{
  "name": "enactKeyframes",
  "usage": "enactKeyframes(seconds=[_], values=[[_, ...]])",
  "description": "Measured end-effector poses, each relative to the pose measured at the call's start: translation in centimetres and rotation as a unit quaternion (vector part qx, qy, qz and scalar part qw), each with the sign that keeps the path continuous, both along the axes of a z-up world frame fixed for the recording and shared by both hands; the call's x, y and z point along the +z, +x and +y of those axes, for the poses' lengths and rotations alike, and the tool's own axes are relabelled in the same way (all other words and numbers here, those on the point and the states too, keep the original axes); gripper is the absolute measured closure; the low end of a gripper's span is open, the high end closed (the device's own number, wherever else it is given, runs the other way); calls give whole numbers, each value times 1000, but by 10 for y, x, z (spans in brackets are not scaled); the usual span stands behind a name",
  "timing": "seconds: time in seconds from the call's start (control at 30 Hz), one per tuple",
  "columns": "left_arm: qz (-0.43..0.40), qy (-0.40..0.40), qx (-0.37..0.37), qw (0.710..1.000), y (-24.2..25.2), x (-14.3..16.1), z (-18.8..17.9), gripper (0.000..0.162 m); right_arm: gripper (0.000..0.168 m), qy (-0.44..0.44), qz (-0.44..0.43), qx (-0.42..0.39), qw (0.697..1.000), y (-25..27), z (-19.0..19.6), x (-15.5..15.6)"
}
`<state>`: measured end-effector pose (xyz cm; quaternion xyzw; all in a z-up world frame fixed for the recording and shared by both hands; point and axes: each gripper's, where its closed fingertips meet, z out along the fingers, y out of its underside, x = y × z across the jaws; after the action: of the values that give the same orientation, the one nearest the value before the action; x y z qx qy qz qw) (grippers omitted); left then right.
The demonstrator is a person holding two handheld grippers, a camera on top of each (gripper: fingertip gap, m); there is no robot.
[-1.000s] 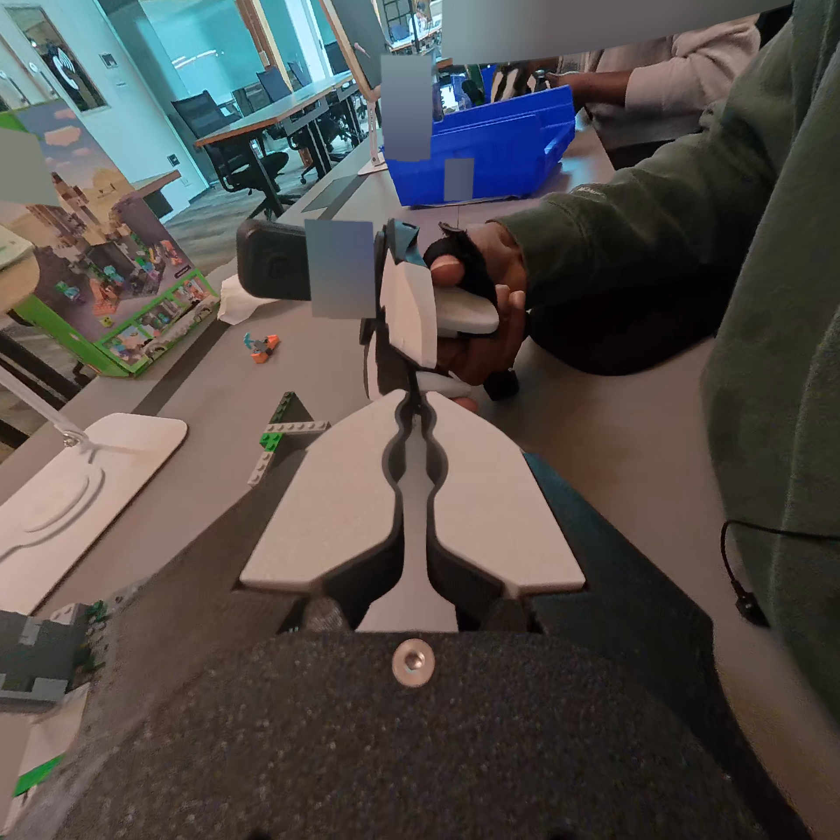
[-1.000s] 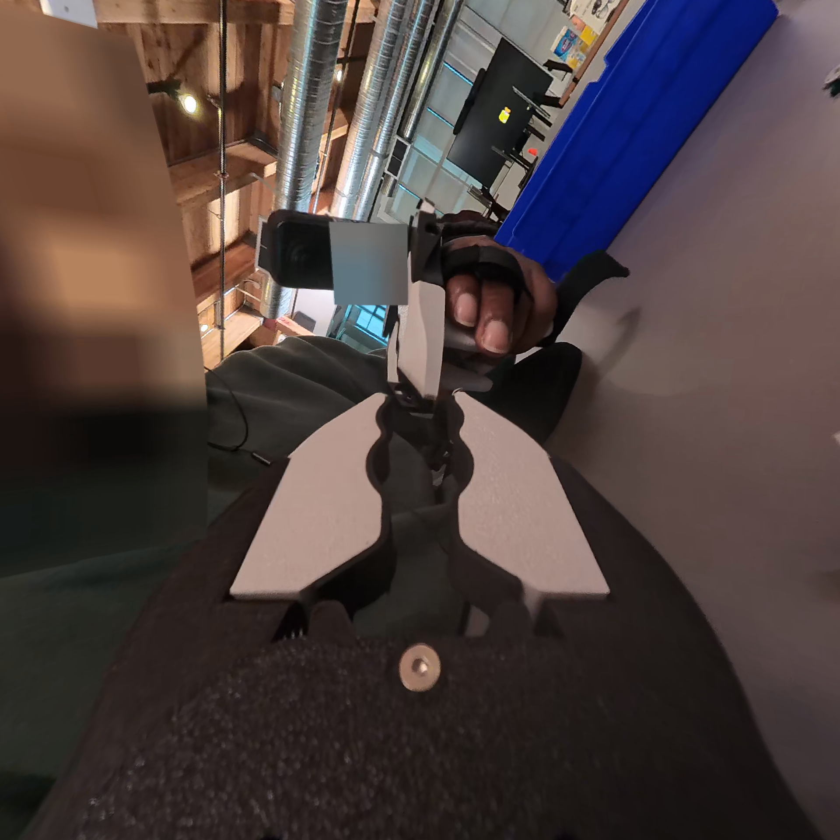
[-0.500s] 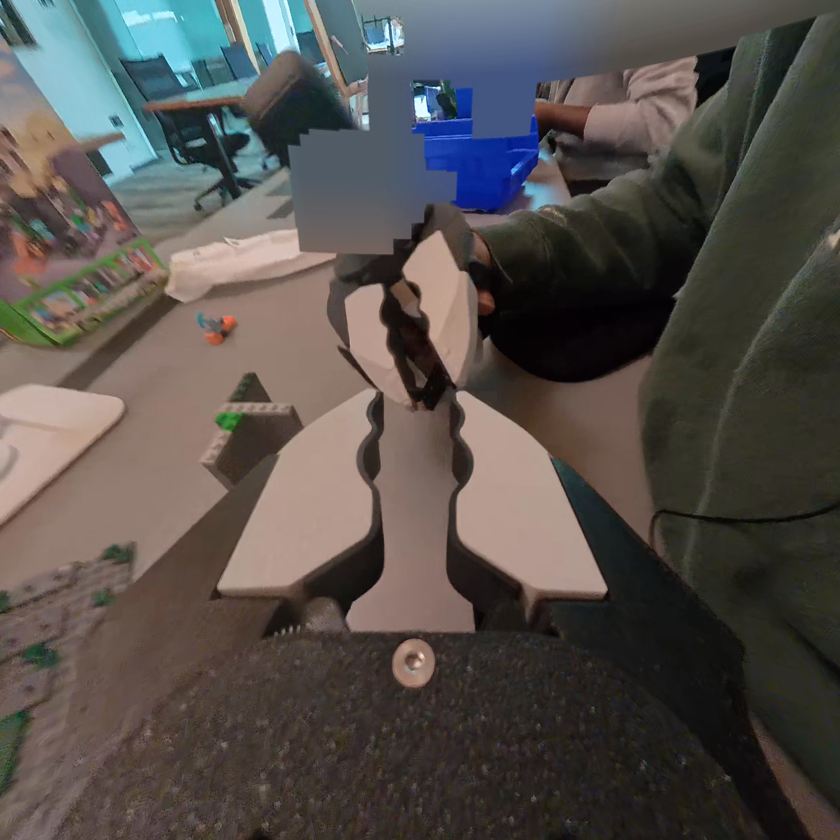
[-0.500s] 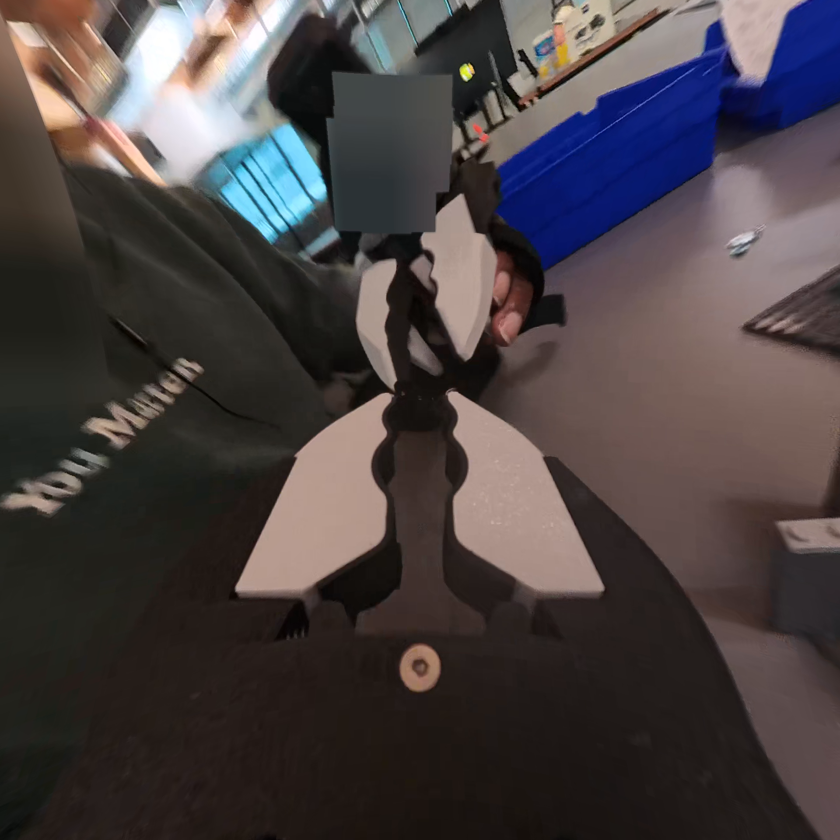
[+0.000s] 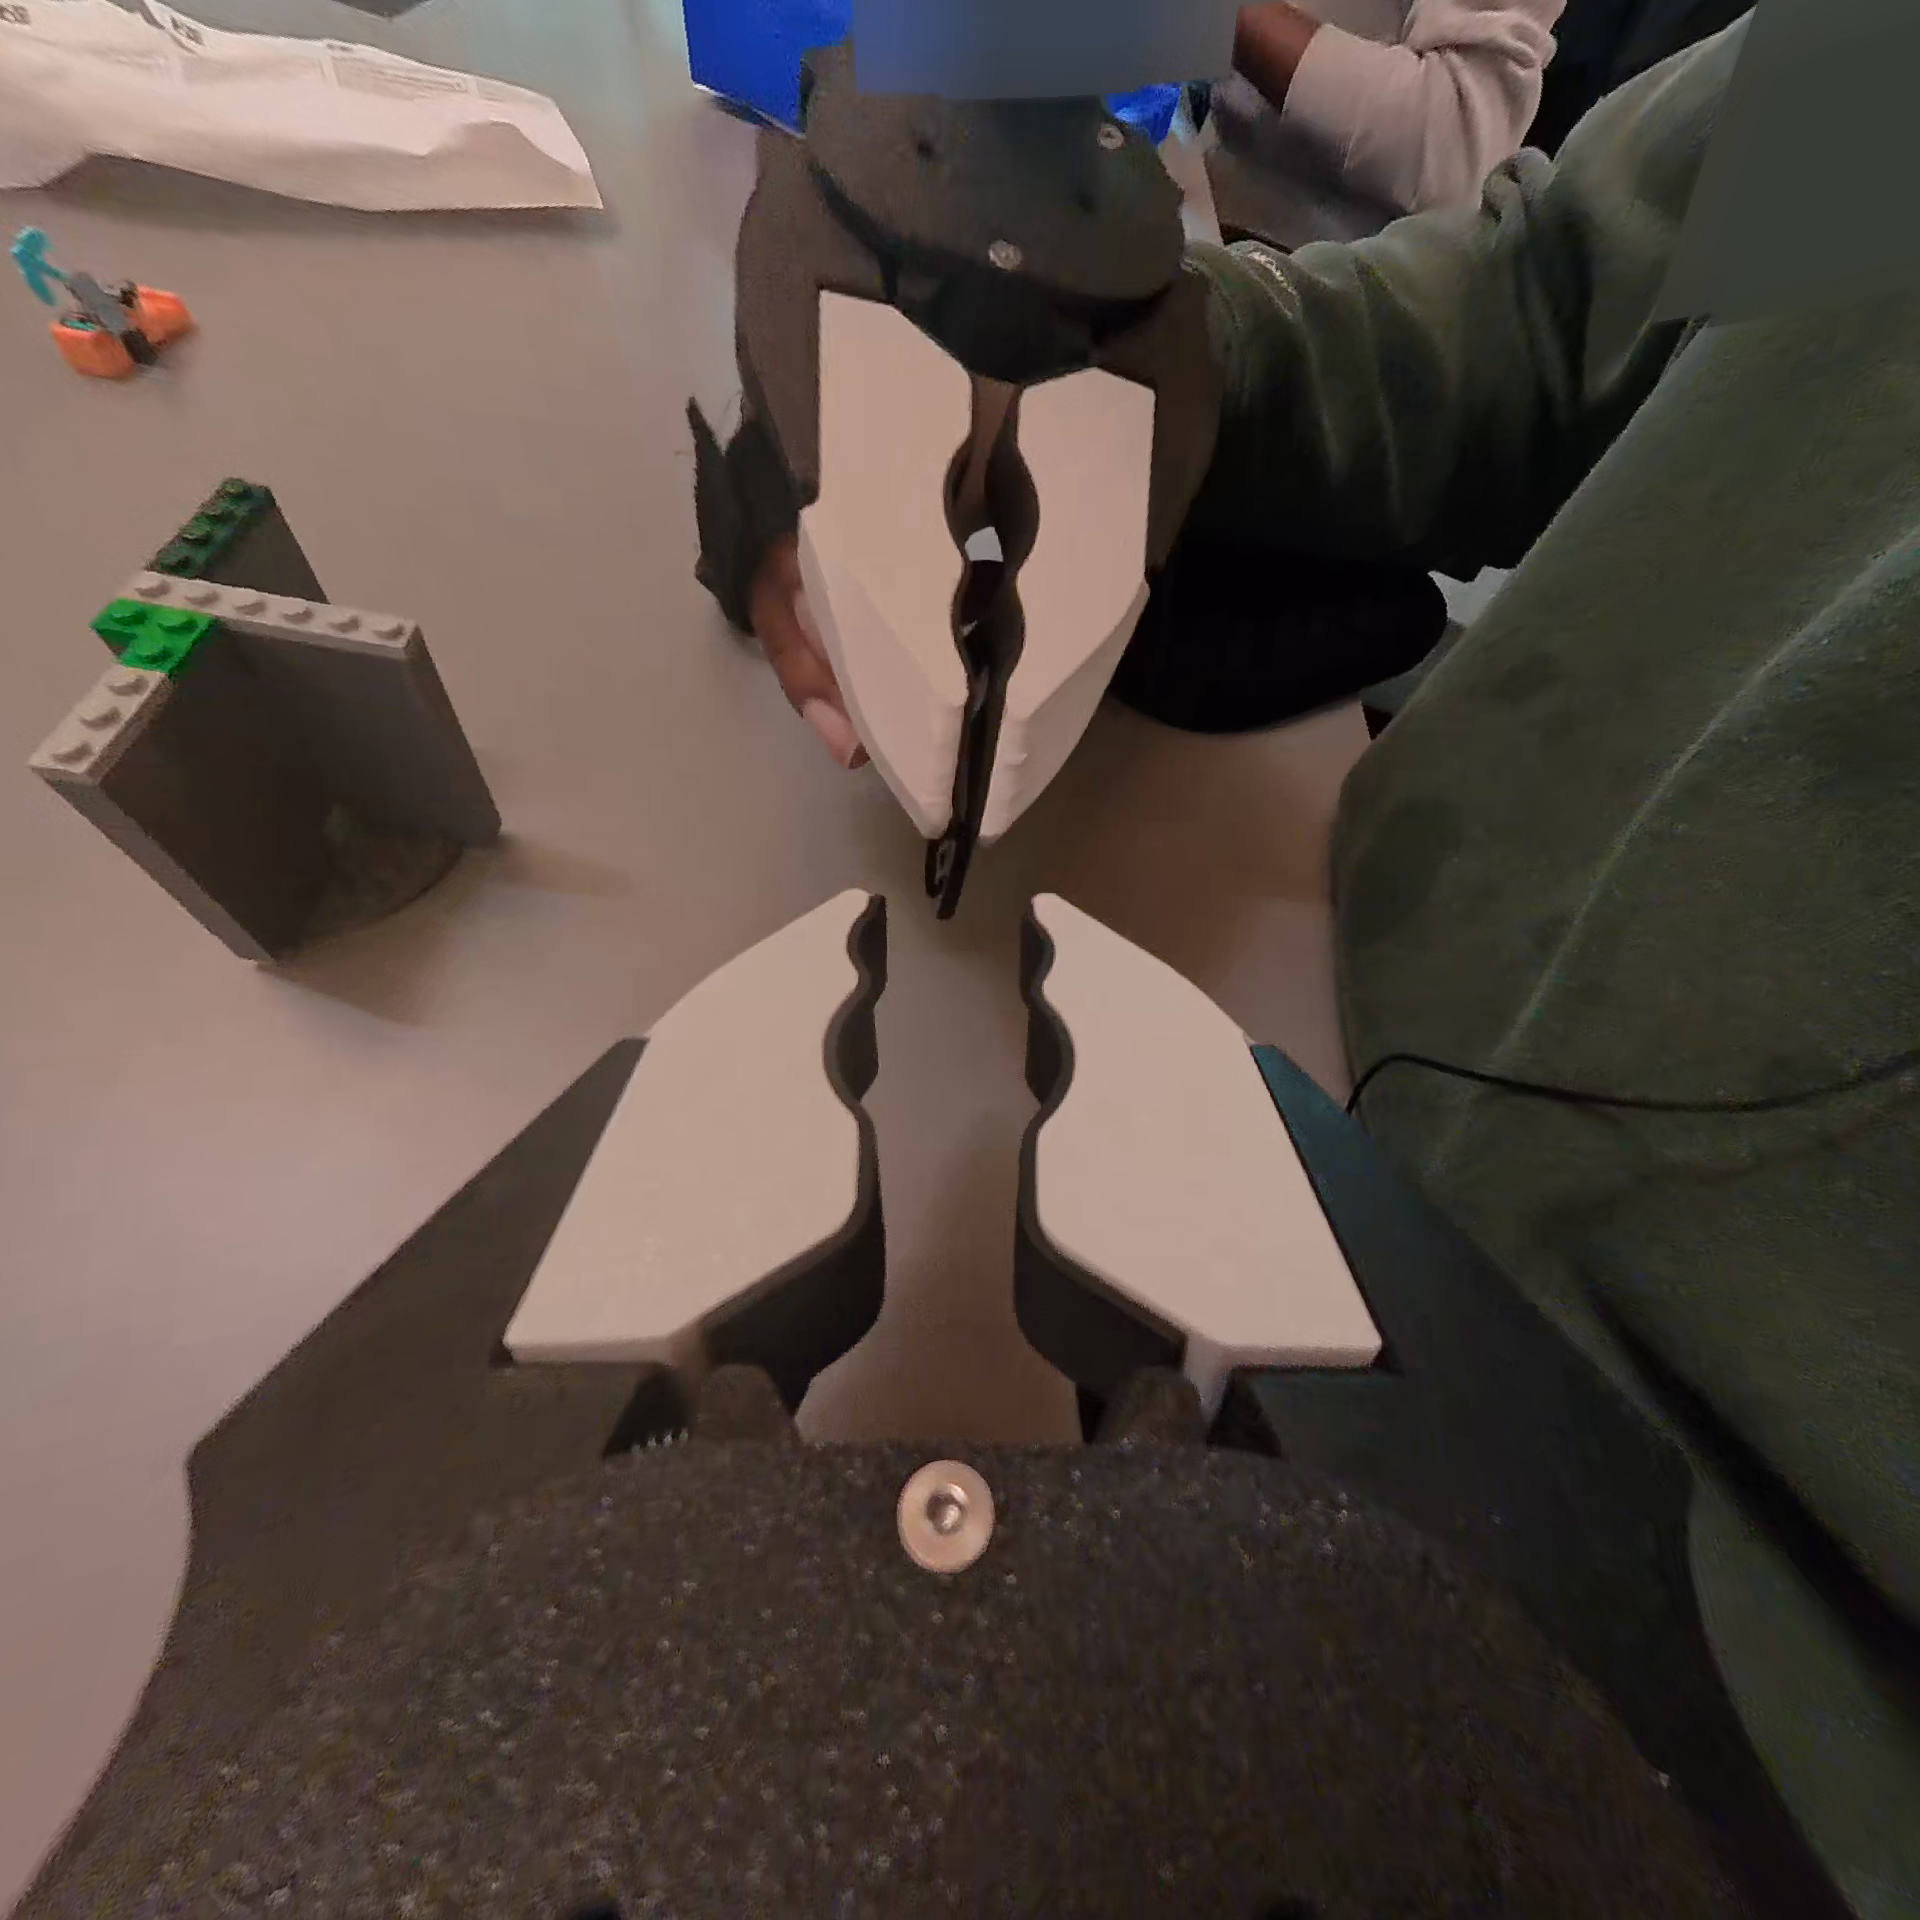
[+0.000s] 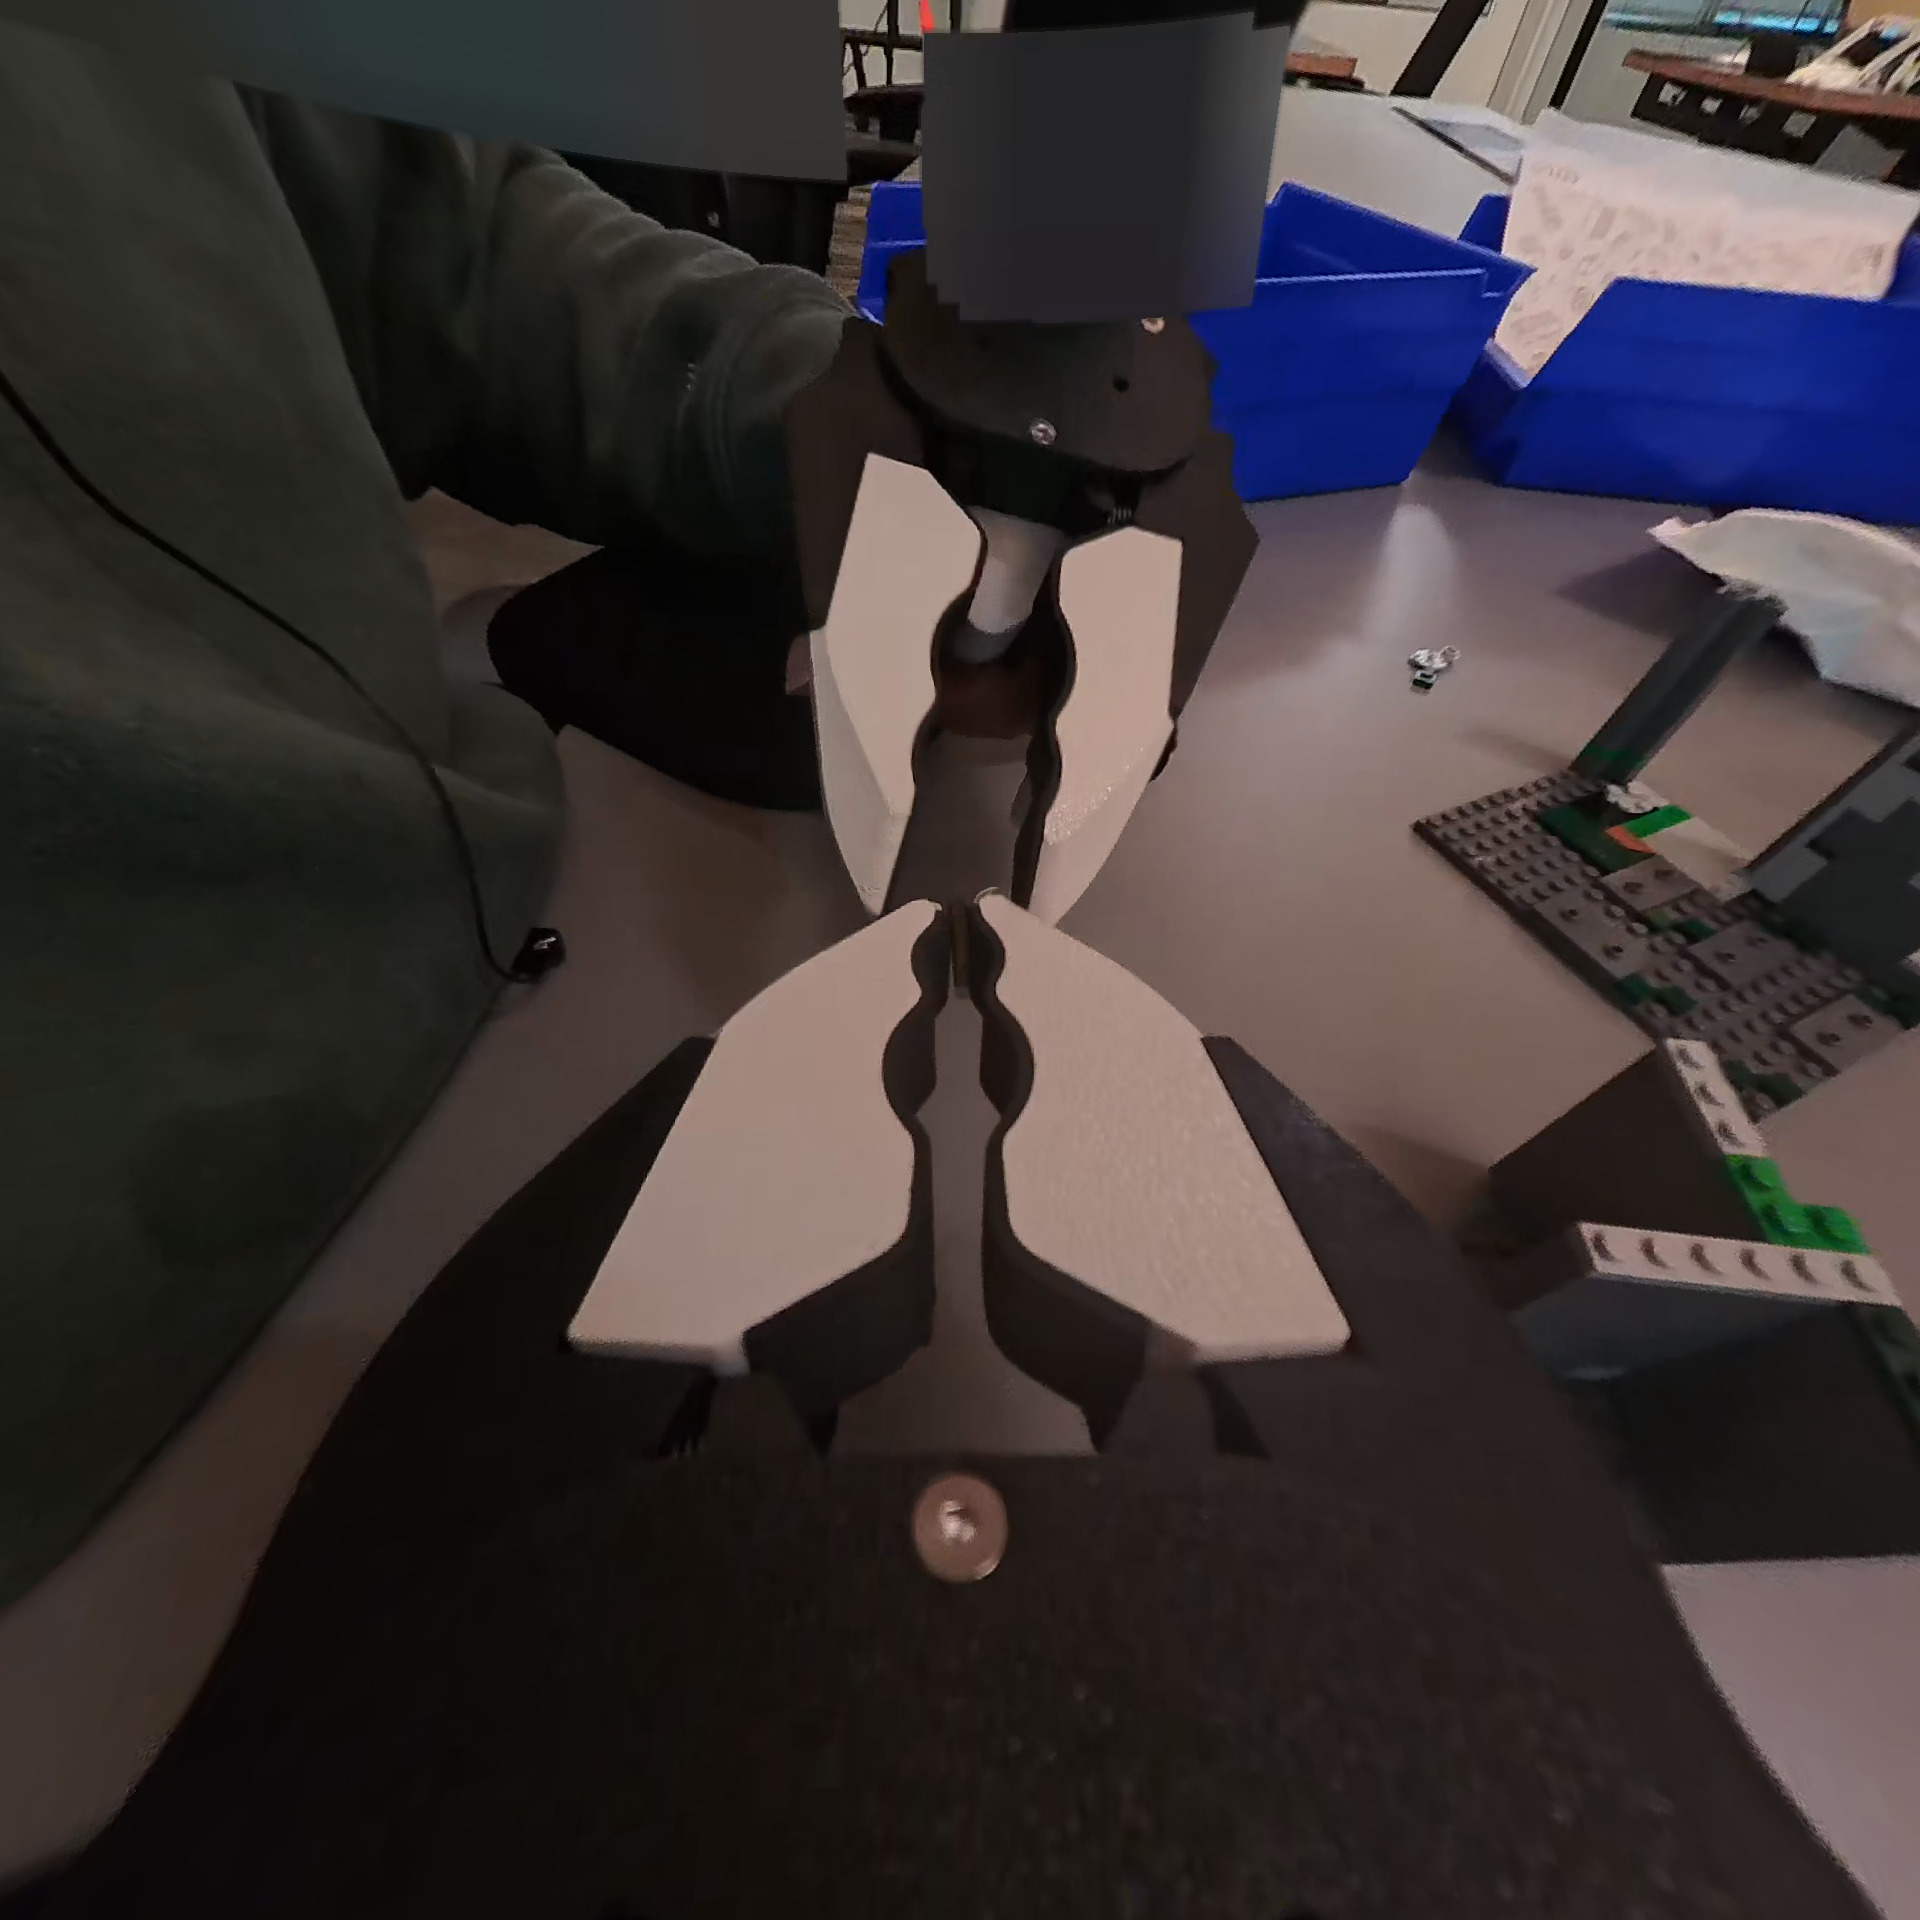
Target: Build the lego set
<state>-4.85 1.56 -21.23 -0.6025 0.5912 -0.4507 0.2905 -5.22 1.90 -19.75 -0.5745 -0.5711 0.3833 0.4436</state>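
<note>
My right gripper (image 6: 961, 914) is shut on a small thin black piece (image 5: 951, 873) that sticks out past its tips. My left gripper (image 5: 956, 912) is open and empty. It points tip to tip at the right gripper (image 5: 961, 831), and the black piece reaches just into the gap of its jaws. Both are low over the grey table (image 5: 468, 436). In the right wrist view the left gripper's fingers (image 6: 862, 727) stand apart. A grey Lego corner wall with a green piece (image 5: 260, 748) stands to the left; it also shows in the right wrist view (image 6: 1662, 1247).
A dark studded baseplate build (image 6: 1683, 935) lies at the right. Blue bins (image 6: 1351, 343) stand behind. A white paper sheet (image 5: 281, 114) and a small orange and teal figure (image 5: 104, 322) lie far left. My green sleeve (image 5: 1610, 727) fills the right side. My two grippers' fingertips are within a few centimetres of each other.
Both grippers have tilted down toward the table and now face each other tip to tip. The left jaws have opened wider. The right jaws have closed on the black piece.
</note>
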Motion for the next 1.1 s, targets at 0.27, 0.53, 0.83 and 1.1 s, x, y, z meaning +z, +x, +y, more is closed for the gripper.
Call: enactKeyframes(seconds=[0.27,0.53,0.83,1.1], values=[[0,98,-5,995,7,0,5,155,166,66,6,-5,998,-1,0,5],[60,111,22,992,-2,-22,32,149,166,181,-128,-69,973,12,31,-35],[77,112,50,989,-9,-30,42,150,152,138,-248,-74,956,23,38,-75],[80,103,89,988,-21,-27,53,150,131,26,-196,-71,978,36,29,-60]])
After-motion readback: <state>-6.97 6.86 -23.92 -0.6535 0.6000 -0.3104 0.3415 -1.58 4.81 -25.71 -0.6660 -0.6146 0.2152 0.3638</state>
